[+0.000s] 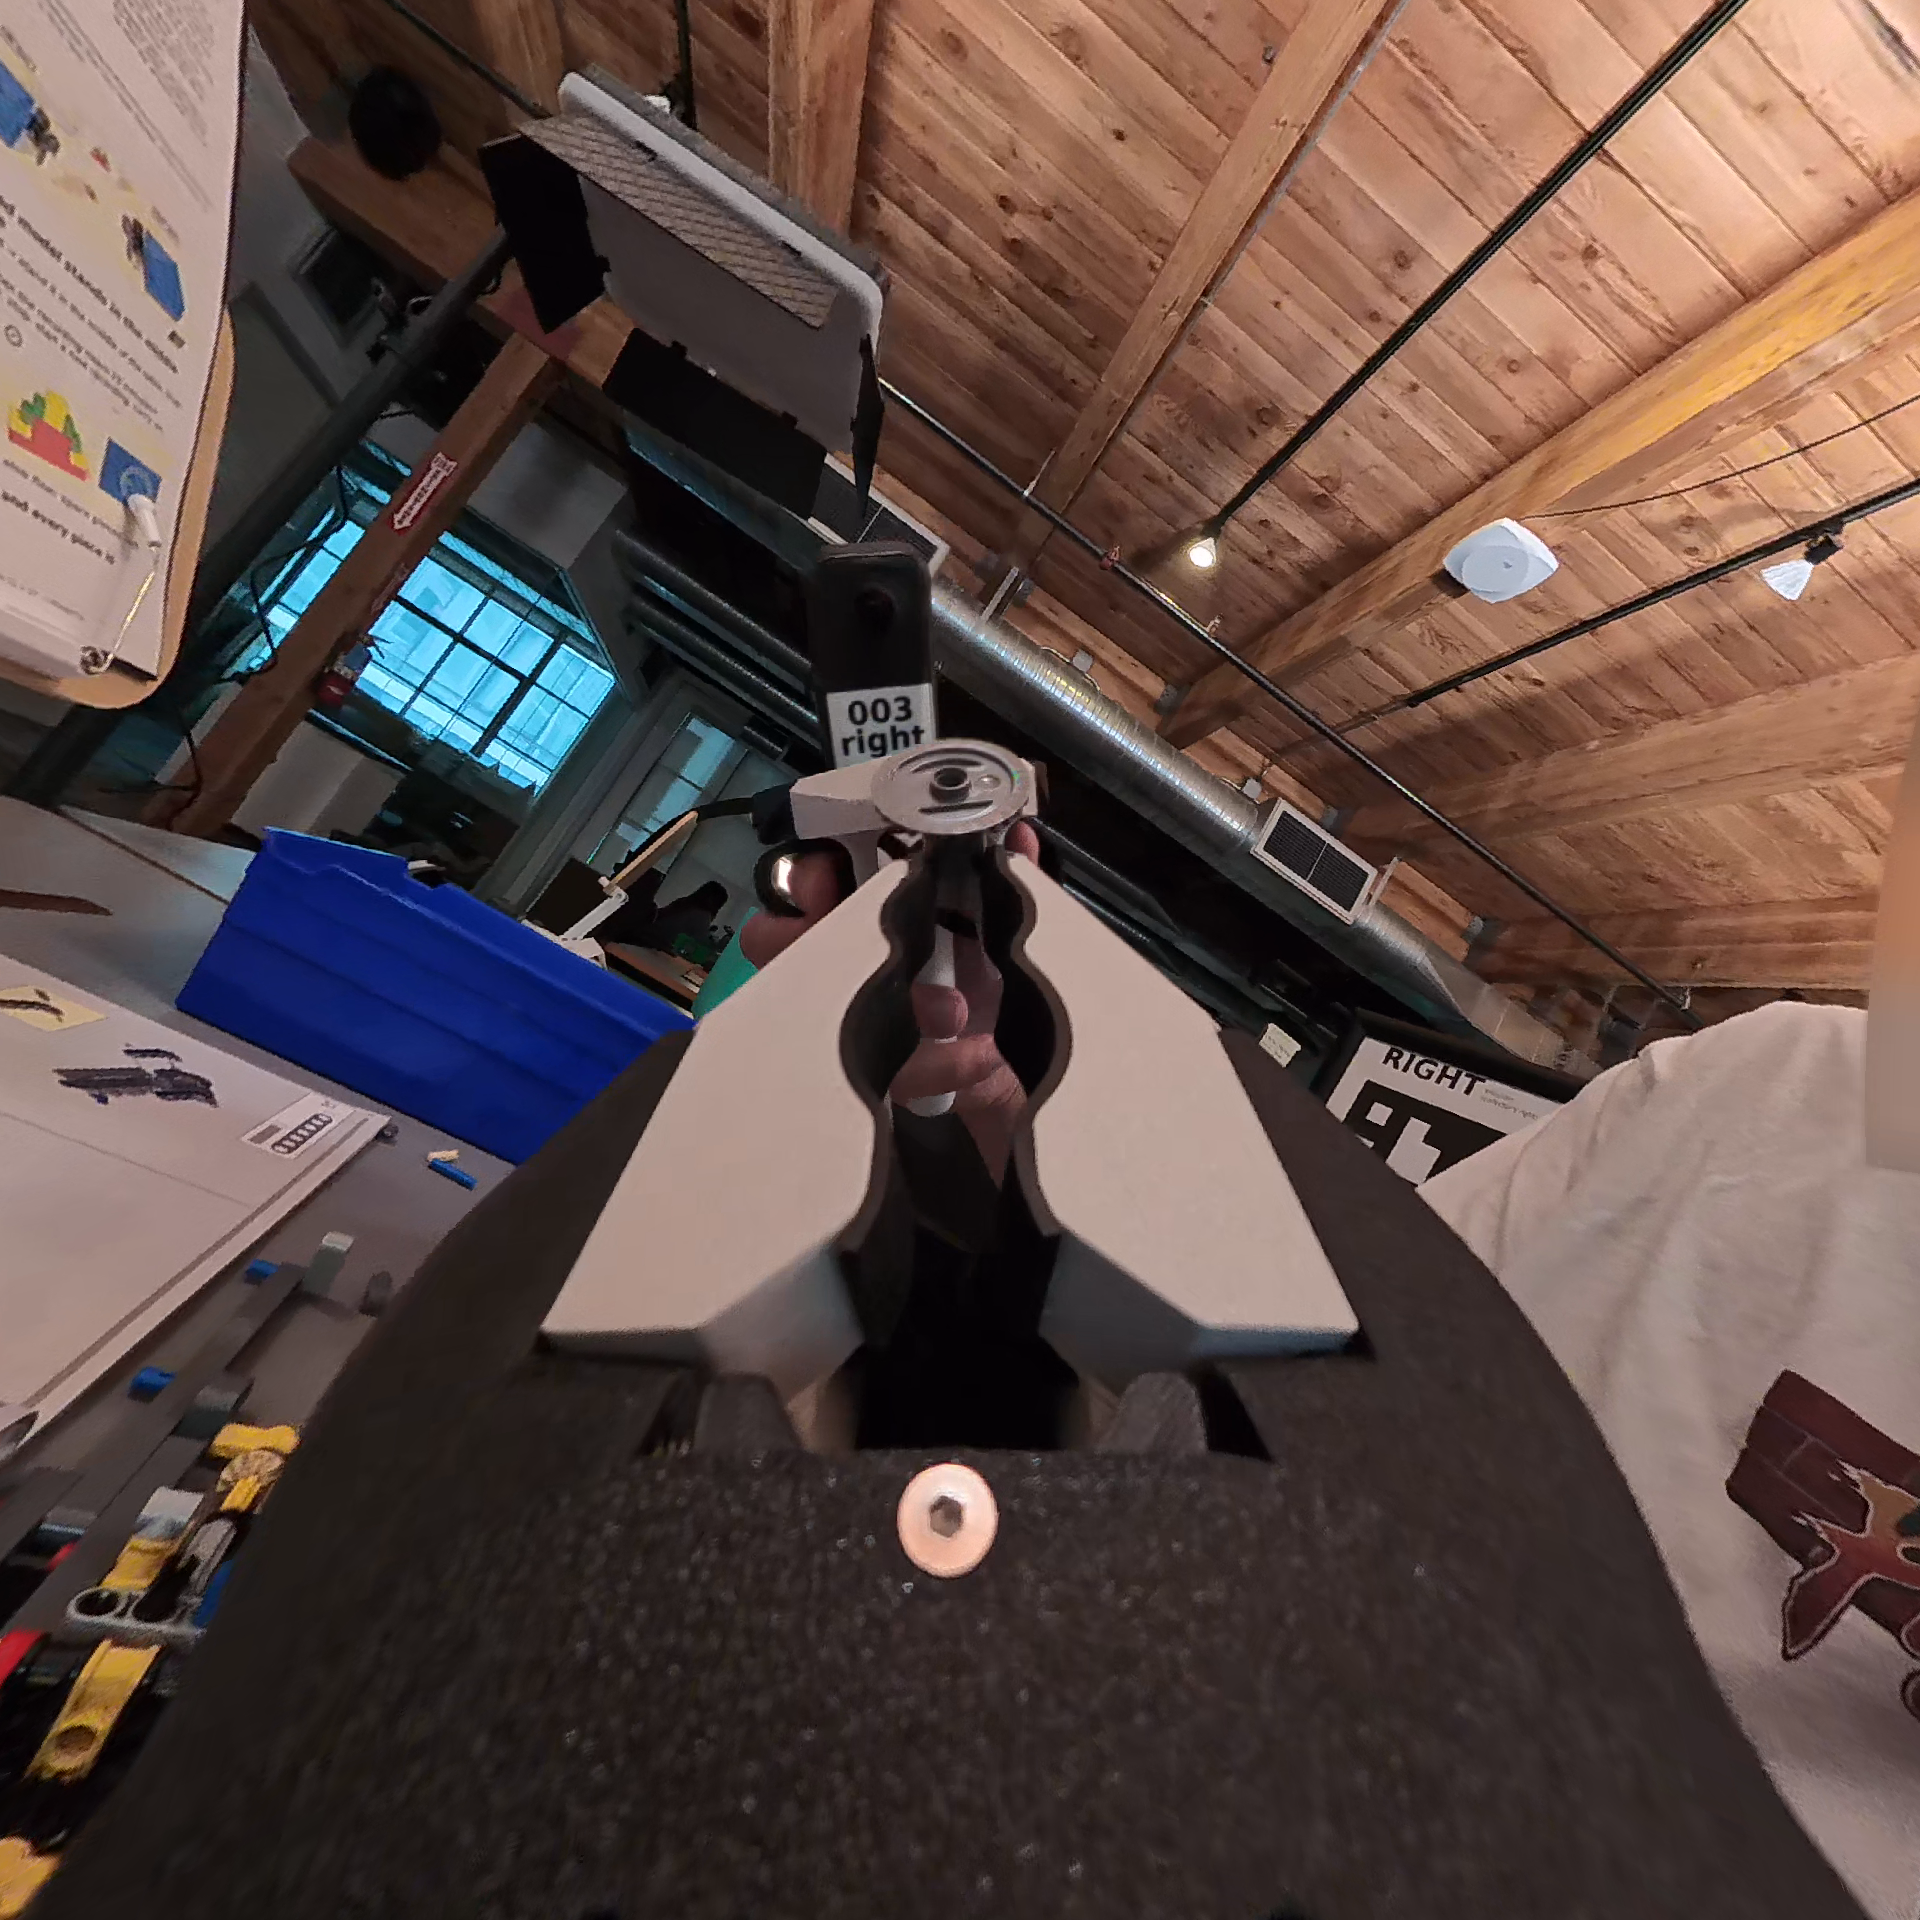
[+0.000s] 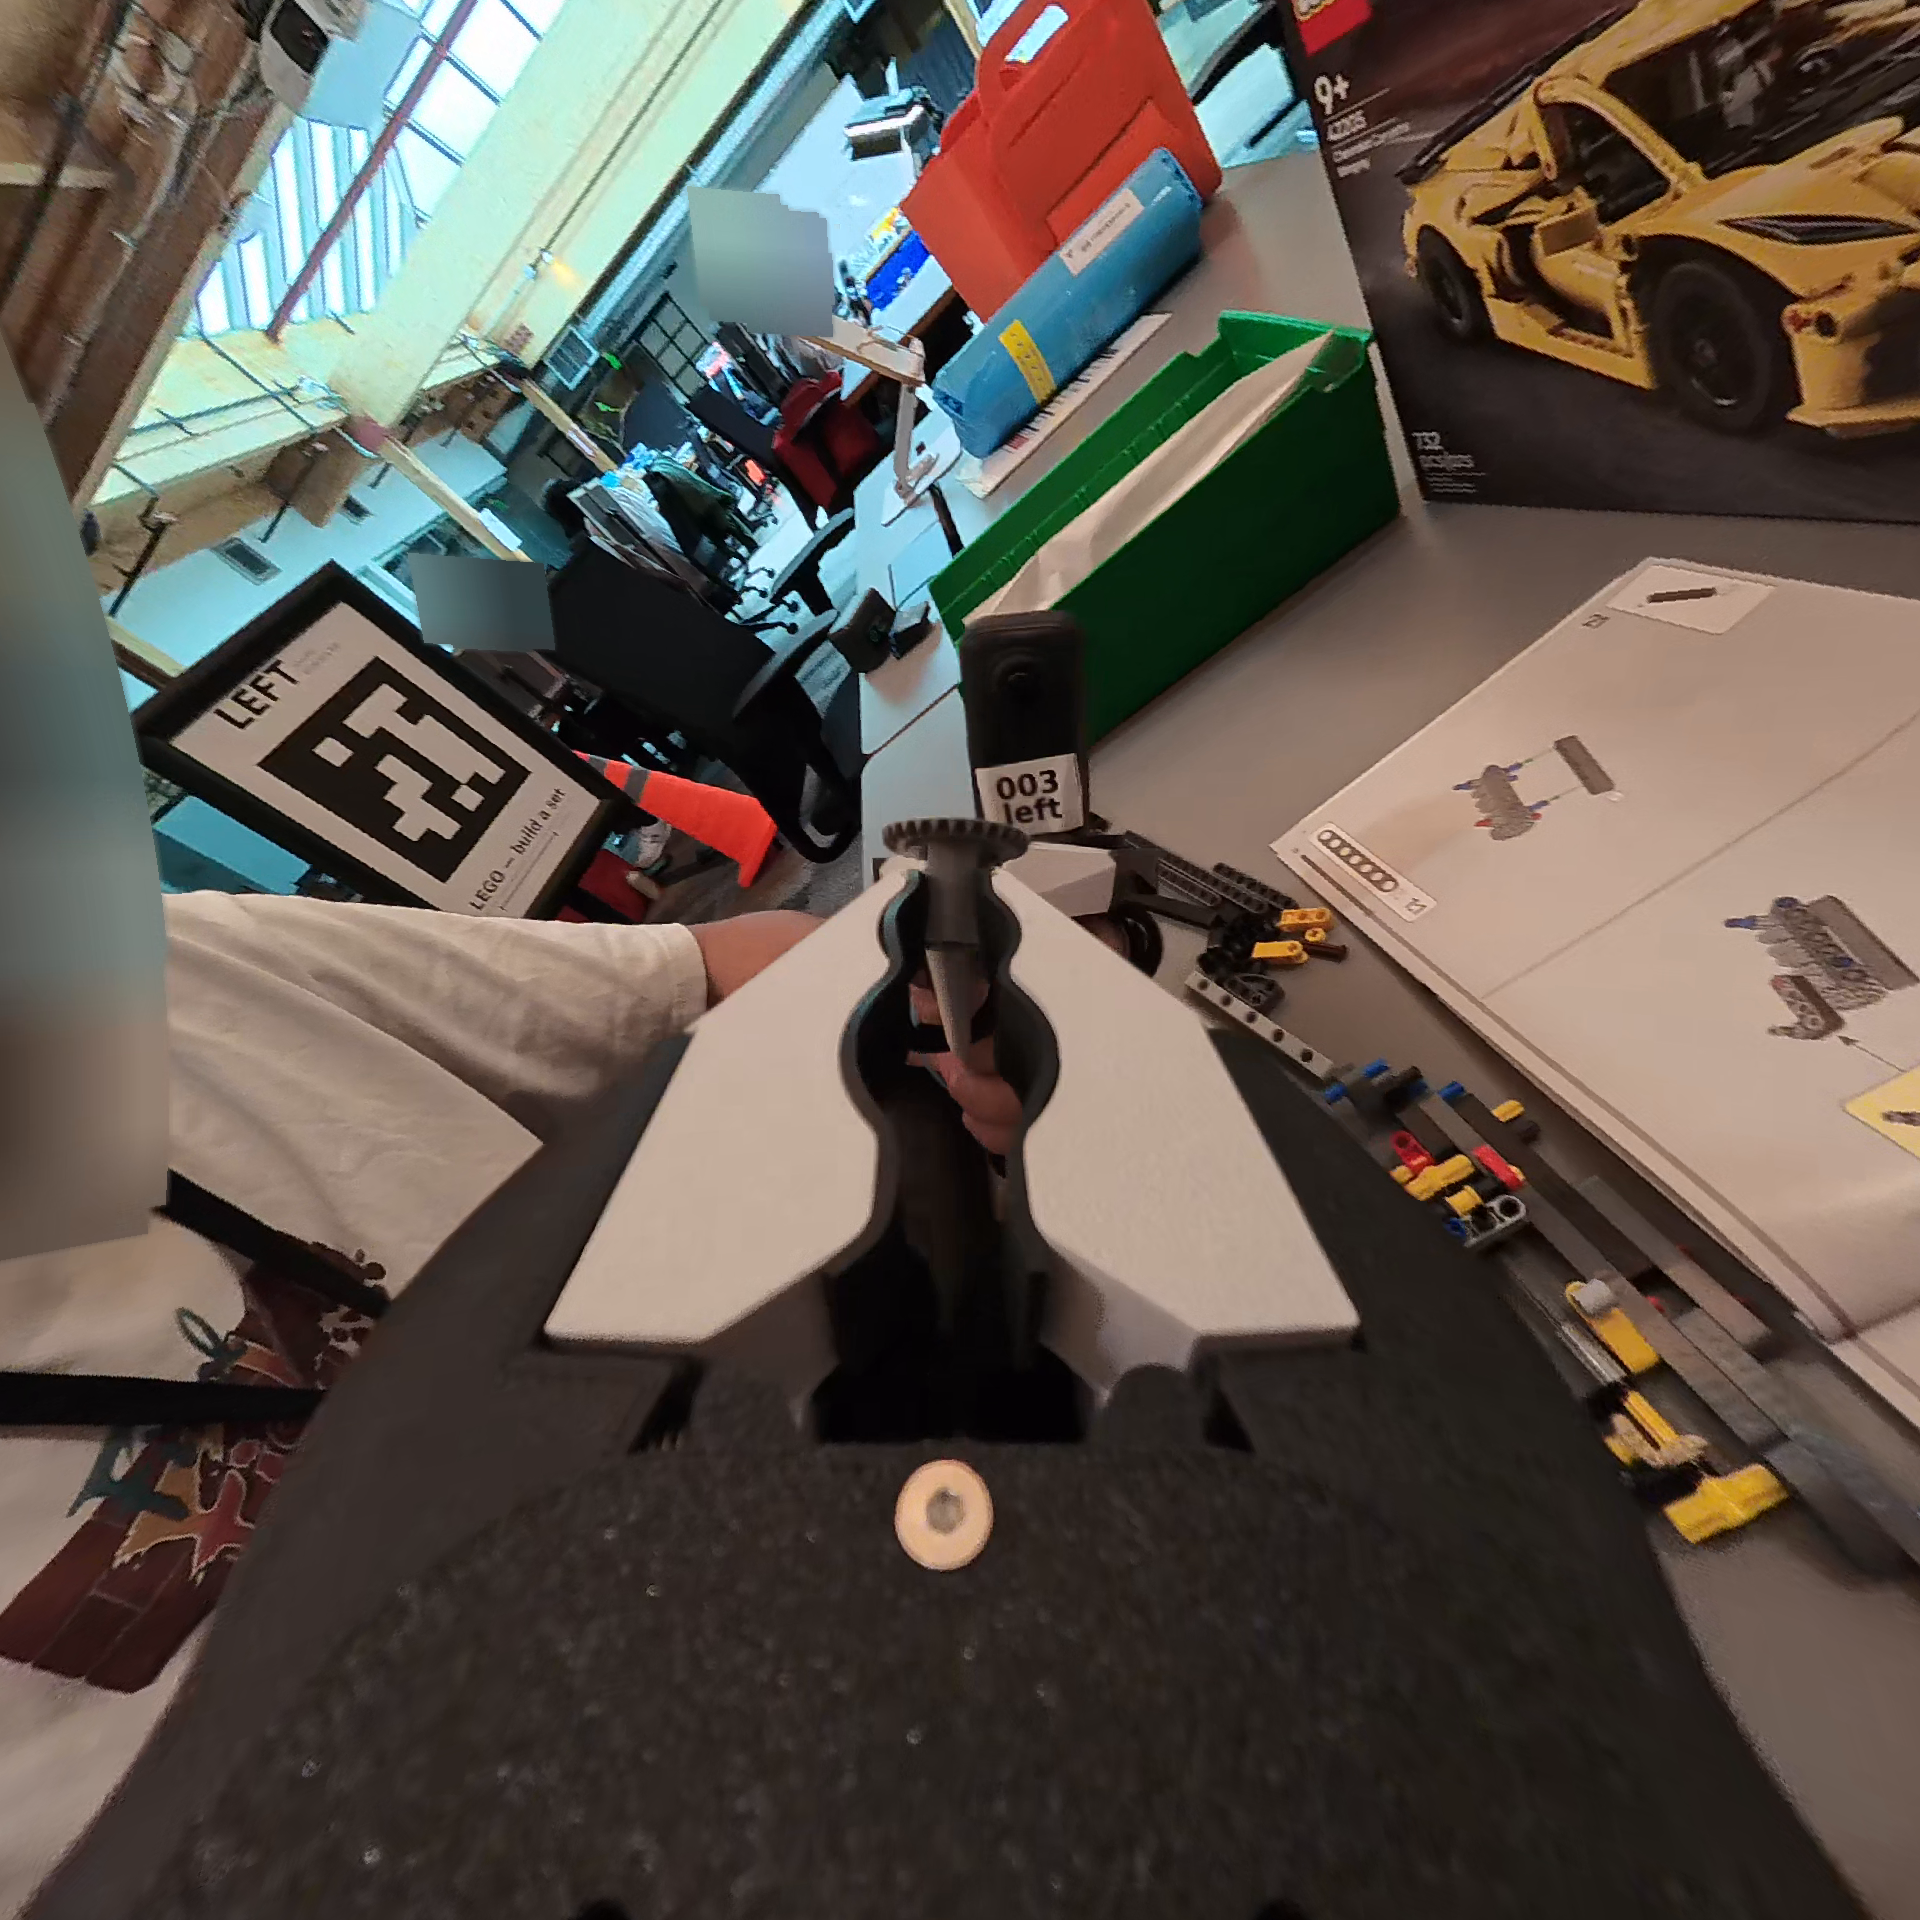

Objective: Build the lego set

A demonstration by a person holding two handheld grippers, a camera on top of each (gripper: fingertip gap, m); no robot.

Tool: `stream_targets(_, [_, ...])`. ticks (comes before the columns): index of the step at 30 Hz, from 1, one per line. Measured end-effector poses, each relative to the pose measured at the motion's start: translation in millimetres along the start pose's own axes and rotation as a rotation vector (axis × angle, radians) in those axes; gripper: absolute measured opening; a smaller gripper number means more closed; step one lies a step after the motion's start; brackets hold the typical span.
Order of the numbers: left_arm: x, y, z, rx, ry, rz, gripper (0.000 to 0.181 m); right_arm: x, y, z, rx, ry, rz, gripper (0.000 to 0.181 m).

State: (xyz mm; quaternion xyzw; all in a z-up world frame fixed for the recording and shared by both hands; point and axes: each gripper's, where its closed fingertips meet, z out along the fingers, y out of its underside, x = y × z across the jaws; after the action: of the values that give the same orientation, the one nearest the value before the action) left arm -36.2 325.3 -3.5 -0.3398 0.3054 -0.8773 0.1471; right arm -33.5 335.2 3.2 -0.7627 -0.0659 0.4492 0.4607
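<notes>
Your left tool (image 1: 951,883) and right tool (image 2: 948,883) face each other tip to tip, both narrowed onto one grey gear on an axle (image 2: 951,862), held above the table (image 2: 1455,582). Loose lego pieces (image 2: 1455,1174) lie at your right tool's three o'clock, beside the instruction booklet (image 2: 1662,883).
</notes>
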Motion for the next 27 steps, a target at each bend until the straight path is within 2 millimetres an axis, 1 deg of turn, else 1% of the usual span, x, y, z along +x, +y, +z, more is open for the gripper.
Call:
stream_targets(1, [1.7, -0.5, 0.2, 0.003, 0.005, 0.006, 0.008, -2.4, -0.3, 0.6, 0.004, -0.012, -0.004, 0.008])
stream_targets(4, [4.0, -2.6, -0.3, 0.014, 0.012, 0.012, 0.007, -4.5, -0.3, 1.8, 0.005, -0.003, -0.039, 0.009])
stream_targets(8, [5.2, -4.5, -0.7, 0.021, 0.013, 0.025, 0.007, -2.6, 1.9, 2.7, -0.023, 0.035, -0.079, 0.016])
stream_targets(17, [8.1, -4.0, -0.1, 0.017, 0.023, 0.035, 0.007, -6.9, 5.1, 6.9, -0.064, 0.028, -0.088, 0.021])
stream_targets(23, [5.8, -3.3, 0.1, 0.015, 0.014, 0.030, 0.007, -6.5, 2.7, 7.4, -0.074, 0.046, -0.087, 0.015])
stream_targets(24, [5.1, -3.0, 0.2, 0.013, 0.010, 0.031, 0.007, -5.5, 2.2, 6.9, -0.080, 0.058, -0.088, 0.009])
stream_targets(27, [2.8, -3.0, -0.2, 0.012, 0.005, 0.020, 0.007, -2.4, 2.3, 6.9, -0.110, 0.102, -0.121, 0.008])
